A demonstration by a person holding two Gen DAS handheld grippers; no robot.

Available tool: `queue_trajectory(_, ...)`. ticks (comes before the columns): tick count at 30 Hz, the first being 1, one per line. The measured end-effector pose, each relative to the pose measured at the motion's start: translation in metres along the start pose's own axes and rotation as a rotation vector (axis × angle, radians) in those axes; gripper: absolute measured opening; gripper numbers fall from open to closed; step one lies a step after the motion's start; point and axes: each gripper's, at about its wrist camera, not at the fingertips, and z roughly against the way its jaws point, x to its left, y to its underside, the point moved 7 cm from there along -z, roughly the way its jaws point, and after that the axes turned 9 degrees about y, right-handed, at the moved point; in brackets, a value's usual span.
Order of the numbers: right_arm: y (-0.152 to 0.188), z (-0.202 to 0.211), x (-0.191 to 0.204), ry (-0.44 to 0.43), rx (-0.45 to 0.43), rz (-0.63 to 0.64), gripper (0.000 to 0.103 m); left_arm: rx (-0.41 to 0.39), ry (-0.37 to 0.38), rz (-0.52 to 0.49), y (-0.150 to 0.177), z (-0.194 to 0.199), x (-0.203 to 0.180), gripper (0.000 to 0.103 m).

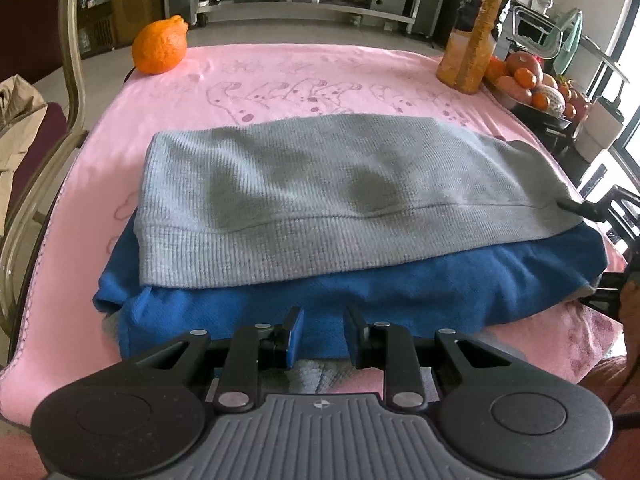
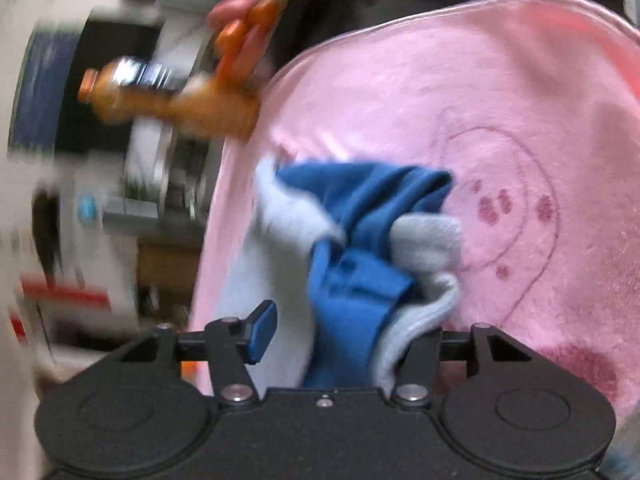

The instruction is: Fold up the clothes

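Observation:
A folded garment, grey knit (image 1: pixel 320 196) on top and blue (image 1: pixel 360 288) beneath, lies on a pink towel (image 1: pixel 280 76). My left gripper (image 1: pixel 322 334) sits at the garment's near edge with its jaws partly open and nothing visibly between them. In the blurred right wrist view, the garment's blue and grey end (image 2: pixel 360 264) lies bunched between my right gripper's fingers (image 2: pixel 340 332), which stand wide apart around it; one finger is hidden by cloth. The right gripper's tip (image 1: pixel 584 210) shows at the garment's right end.
An orange (image 1: pixel 160 46) sits at the towel's far left corner. A tall bottle of orange liquid (image 1: pixel 472 32) stands at the far right, with a fruit bowl (image 1: pixel 536 88) beside it. A chair frame (image 1: pixel 72 80) stands at left. Shelving is behind.

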Motion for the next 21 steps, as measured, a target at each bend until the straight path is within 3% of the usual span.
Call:
queue_trajectory(3, -0.003, -0.006, -0.001, 0.022, -0.022, -0.030, 0.049, -0.042, 0.014, -0.028, -0.013, 0.006, -0.008, 0.022)
queue_trajectory(4, -0.003, -0.008, 0.000, 0.047, -0.029, -0.019, 0.029, -0.048, 0.026, -0.043, -0.019, 0.004, -0.012, 0.021)
queue_trajectory(5, -0.003, -0.010, 0.001, 0.071, -0.037, -0.008, 0.020, -0.050, 0.042, -0.059, -0.025, 0.000, -0.016, 0.021)
queue_trajectory(6, -0.004, -0.010, 0.000, 0.083, -0.042, 0.012, 0.018, -0.051, 0.058, -0.075, -0.031, -0.003, -0.020, 0.021)
queue_trajectory(15, -0.002, -0.001, 0.002, 0.136, -0.034, 0.133, 0.017, -0.065, 0.201, -0.222, -0.083, -0.036, -0.055, 0.013)
queue_trajectory(19, 0.006, 0.005, 0.019, 0.177, -0.063, 0.235, 0.017, 0.012, 0.226, -0.317, -0.084, -0.068, -0.060, 0.012)
queue_trajectory(21, 0.011, 0.010, 0.031, 0.206, -0.085, 0.296, 0.017, 0.076, 0.193, -0.333, -0.076, -0.090, -0.055, 0.011)
